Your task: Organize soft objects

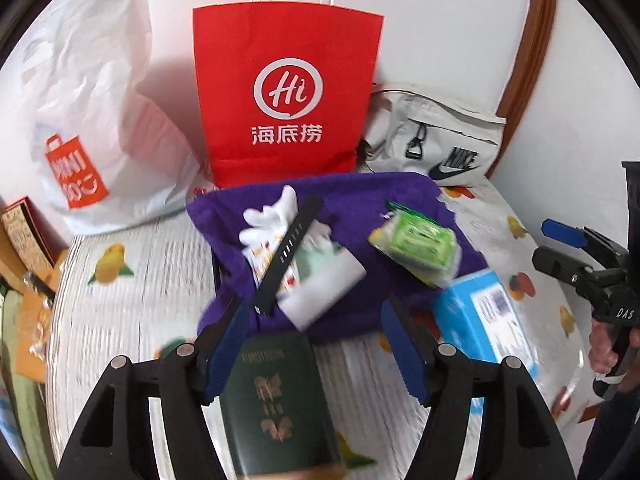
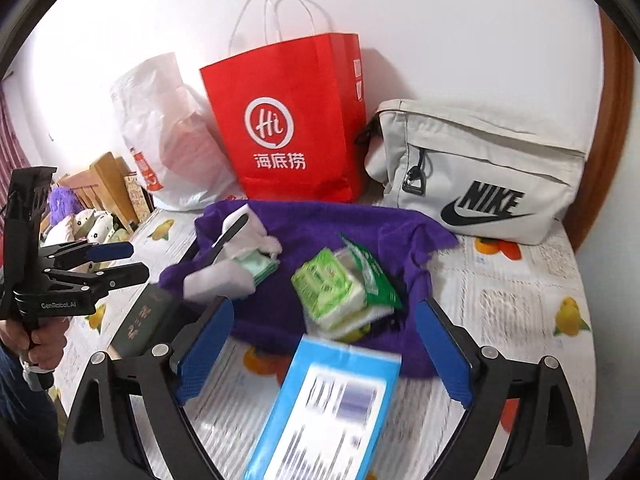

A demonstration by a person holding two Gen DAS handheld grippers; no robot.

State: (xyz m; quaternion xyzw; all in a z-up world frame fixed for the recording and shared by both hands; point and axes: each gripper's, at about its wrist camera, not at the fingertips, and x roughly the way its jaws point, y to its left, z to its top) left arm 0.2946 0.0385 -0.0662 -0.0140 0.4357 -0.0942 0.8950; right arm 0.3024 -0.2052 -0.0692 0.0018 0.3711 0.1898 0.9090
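Observation:
A purple towel (image 1: 352, 200) (image 2: 320, 232) lies on the bed. On it are a white glove (image 1: 272, 216) (image 2: 256, 220), a black strap (image 1: 288, 252) (image 2: 224, 240), a white pack (image 1: 320, 284) (image 2: 224, 280) and green tissue packs (image 1: 416, 244) (image 2: 336, 292). A green passport (image 1: 276, 400) (image 2: 144, 320) lies between my open left gripper's (image 1: 316, 344) fingers. A blue box (image 1: 484, 312) (image 2: 332, 412) lies between my open right gripper's (image 2: 324, 348) fingers. Both grippers are empty.
A red paper bag (image 1: 288, 92) (image 2: 292, 128), a white plastic bag (image 1: 104, 120) (image 2: 168, 132) and a grey Nike pouch (image 1: 436, 132) (image 2: 480, 172) stand at the wall behind the towel. The fruit-print sheet (image 1: 140, 280) (image 2: 520, 288) covers the bed. Clutter lies to the left (image 1: 24, 280).

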